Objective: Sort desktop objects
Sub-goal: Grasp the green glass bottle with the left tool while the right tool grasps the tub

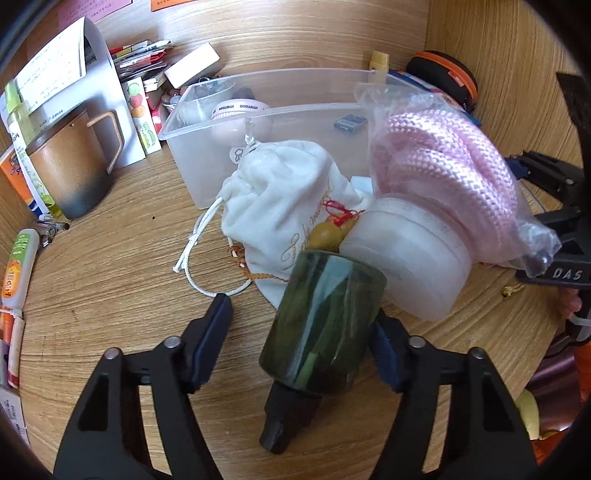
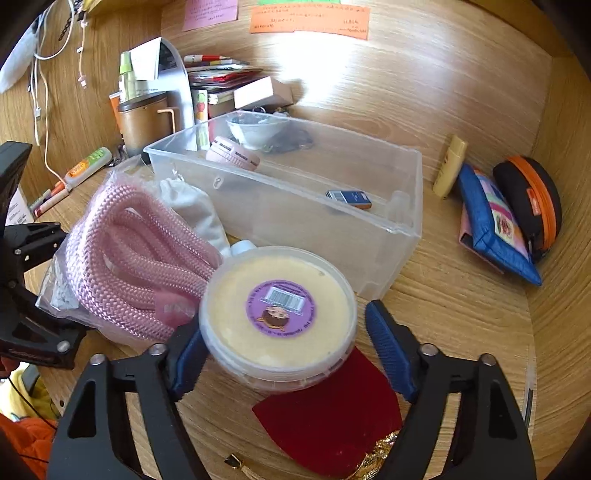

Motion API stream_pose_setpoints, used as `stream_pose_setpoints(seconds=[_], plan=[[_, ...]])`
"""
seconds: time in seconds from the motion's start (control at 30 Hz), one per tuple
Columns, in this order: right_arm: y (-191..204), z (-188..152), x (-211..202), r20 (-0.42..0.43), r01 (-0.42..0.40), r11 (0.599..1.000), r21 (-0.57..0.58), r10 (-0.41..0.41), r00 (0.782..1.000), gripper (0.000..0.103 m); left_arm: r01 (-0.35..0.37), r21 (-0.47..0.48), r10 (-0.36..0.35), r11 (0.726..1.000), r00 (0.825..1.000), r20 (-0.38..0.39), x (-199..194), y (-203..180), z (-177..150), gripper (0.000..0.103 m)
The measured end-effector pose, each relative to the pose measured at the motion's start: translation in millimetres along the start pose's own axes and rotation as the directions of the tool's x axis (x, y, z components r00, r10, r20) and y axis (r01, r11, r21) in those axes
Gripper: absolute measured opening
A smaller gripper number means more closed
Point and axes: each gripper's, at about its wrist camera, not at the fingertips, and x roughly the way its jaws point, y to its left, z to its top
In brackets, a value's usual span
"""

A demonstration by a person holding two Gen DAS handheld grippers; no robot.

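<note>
Home desk nook: mug (image 1: 77, 166), sticky notes (image 2: 309, 20), charging cables (image 2: 40, 92)

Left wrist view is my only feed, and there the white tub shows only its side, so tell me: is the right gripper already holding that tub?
Observer: Not yet. The right gripper straddles the tub, but one of its fingers stands clear of the rim.
Operator: Anything lying near the tub that I can't see?
Observer: A dark red cloth pouch lies just nearer the right camera, its edge hidden by the tub.
Operator: What is on the tub's top?
Observer: A round purple label with a barcode sits in the middle of the lid.
</note>
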Motion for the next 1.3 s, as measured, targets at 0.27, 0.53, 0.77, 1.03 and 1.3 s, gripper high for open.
stream_pose_setpoints(seconds=[0.27,0.53,0.77,1.03,1.3], plan=[[-5.8,1.7,-1.5,-0.015,-0.024,0.999,0.039,0.025,1.000,0.066,-0.014,-0.024,0.015,1.000,1.000,0.015,-2.6,6.9,-0.7,0.048],[-12.9,2.8,-9.9,-0.009,-0.064,0.995,0.082,0.065,0.998,0.066,-0.029,-0.048,0.030,0.998,0.999,0.030,-9.0,12.8,-5.4,0.041],[-15.0,8.8,-24.9,0.024,-0.063,0.994,0.090,0.061,0.998,0.066,-0.034,-0.080,0.039,0.996,0.997,0.060,-19.4,18.6,-9.1,0.041],[-23.4,14.5,-35.0,0.045,-0.061,0.992,0.112,0.056,0.997,0.066,-0.019,-0.146,0.037,0.989,0.992,0.119,-34.7,35.3,-3.3,0.041],[-19.3,25.7,-46.9,0.071,-0.046,0.995,0.087,0.040,0.997,0.066,-0.023,-0.152,0.052,0.988,0.981,0.189,-56.8,49.1,15.7,0.041]])
